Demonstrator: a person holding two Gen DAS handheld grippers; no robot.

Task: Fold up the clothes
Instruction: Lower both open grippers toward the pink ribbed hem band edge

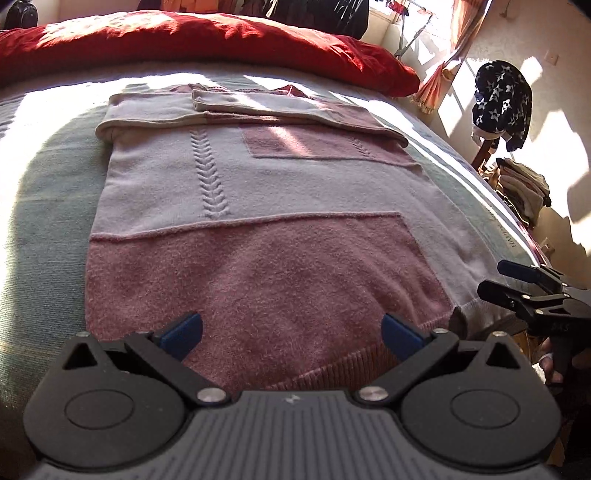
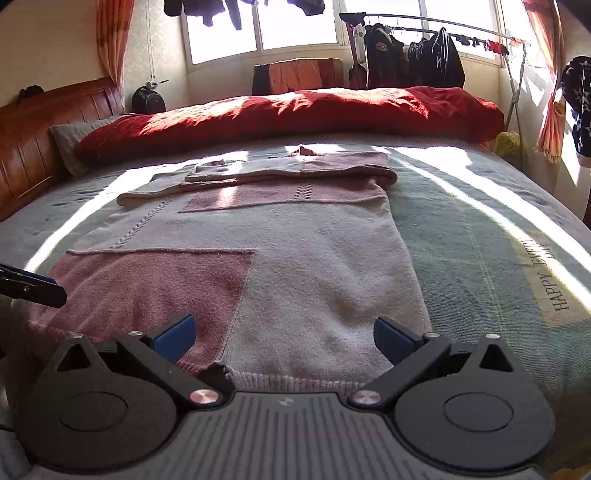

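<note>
— Item one? Pink-and-lilac patchwork knit sweater (image 1: 236, 206), flat on the grey-green bedspread (image 2: 480, 236), sleeves folded across the chest at the far end, ribbed hem nearest.
— Item two? Left gripper (image 1: 291, 330), blue pads (image 1: 184, 328), jaws spread wide over the pink hem panel, holding nothing.
— Item three? Right gripper (image 2: 284, 334), jaws likewise apart, at the hem's lilac side.
— Surroundings? Red quilt (image 2: 295, 110) beyond the sweater; wooden headboard (image 2: 37, 144); clothes rack (image 2: 443, 33) by the window.

Left hand-held gripper (image 1: 291, 328) and right hand-held gripper (image 2: 284, 332) both gape wide, side by side.
</note>
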